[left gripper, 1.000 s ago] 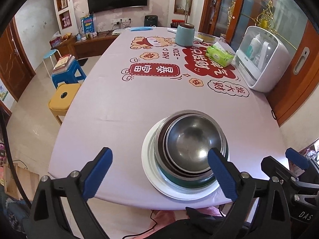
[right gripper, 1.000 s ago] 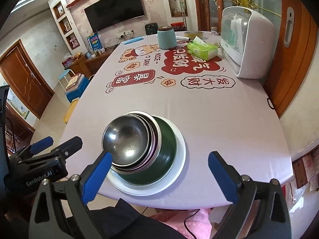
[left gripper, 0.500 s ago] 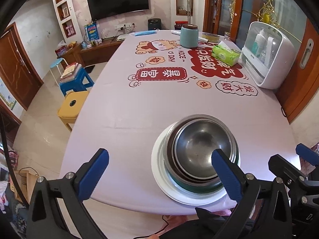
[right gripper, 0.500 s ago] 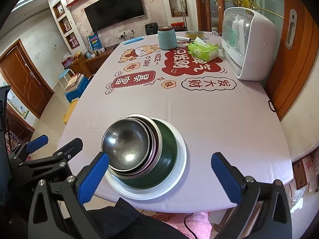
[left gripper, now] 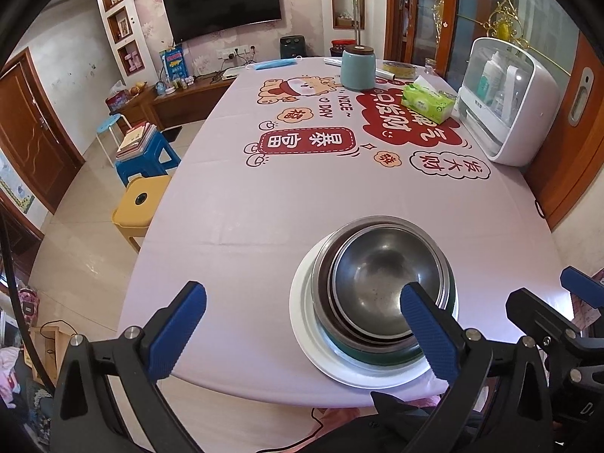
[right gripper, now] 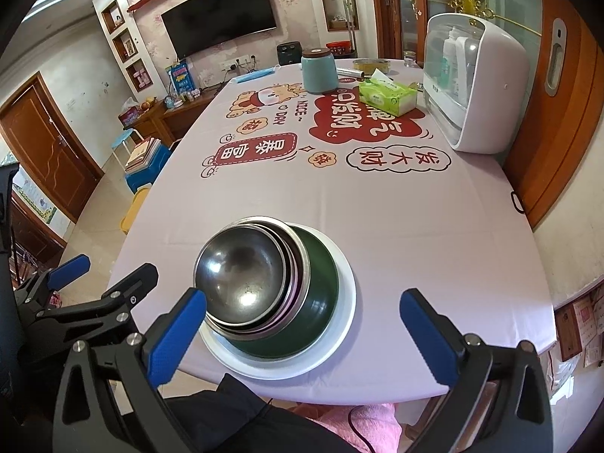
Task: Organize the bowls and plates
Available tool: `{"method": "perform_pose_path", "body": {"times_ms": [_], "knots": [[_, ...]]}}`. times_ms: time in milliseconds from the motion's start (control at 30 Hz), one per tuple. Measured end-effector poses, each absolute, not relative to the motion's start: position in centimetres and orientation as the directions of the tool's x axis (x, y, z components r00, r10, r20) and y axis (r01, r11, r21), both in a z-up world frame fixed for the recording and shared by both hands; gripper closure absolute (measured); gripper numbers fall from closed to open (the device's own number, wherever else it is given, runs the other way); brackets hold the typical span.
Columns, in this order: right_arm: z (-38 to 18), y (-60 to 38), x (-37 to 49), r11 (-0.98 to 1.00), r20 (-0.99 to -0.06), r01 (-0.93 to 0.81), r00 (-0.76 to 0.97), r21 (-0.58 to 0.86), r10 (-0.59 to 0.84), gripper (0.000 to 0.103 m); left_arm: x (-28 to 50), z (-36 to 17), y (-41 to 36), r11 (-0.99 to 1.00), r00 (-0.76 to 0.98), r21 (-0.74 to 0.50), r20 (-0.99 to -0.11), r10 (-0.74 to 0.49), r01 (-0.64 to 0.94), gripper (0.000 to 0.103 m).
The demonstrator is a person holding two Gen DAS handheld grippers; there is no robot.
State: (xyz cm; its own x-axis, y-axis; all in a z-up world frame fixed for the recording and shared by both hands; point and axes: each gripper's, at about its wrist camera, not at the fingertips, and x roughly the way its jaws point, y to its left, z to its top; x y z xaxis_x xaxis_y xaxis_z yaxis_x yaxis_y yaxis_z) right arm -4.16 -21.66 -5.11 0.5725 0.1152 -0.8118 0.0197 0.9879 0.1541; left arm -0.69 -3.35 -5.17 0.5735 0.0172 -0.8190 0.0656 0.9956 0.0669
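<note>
A stack of nested steel bowls [left gripper: 381,279] sits in a dark green bowl [left gripper: 377,356] on a white plate [left gripper: 302,321] near the table's front edge. The same stack [right gripper: 245,283], green bowl [right gripper: 321,302] and plate [right gripper: 347,302] show in the right wrist view. My left gripper [left gripper: 302,328] is open and empty, held back from the table edge, left of the stack. My right gripper [right gripper: 302,332] is open and empty, in front of the stack.
The pink printed tablecloth [left gripper: 302,188] covers the table. At the far end stand a teal canister [left gripper: 358,68], a green tissue pack [left gripper: 426,104] and a white sterilizer cabinet [left gripper: 506,102]. Yellow [left gripper: 139,204] and blue stools [left gripper: 147,154] stand on the floor left.
Both grippers have drawn back and up from the stack, so it looks a little farther away. The bowls and plate have not moved.
</note>
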Motion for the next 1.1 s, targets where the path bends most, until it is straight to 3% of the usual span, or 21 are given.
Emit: {"method": "perform_pose_path", "body": {"times_ms": [1100], "knots": [[-5.13,-21.81,-4.19,0.988,-0.812,0.021,0.572,0.154,0.115,0.000,-1.27,-4.49,-3.85,0.994,0.579,0.067,-0.815,0.007,0.083,0.001]]}}
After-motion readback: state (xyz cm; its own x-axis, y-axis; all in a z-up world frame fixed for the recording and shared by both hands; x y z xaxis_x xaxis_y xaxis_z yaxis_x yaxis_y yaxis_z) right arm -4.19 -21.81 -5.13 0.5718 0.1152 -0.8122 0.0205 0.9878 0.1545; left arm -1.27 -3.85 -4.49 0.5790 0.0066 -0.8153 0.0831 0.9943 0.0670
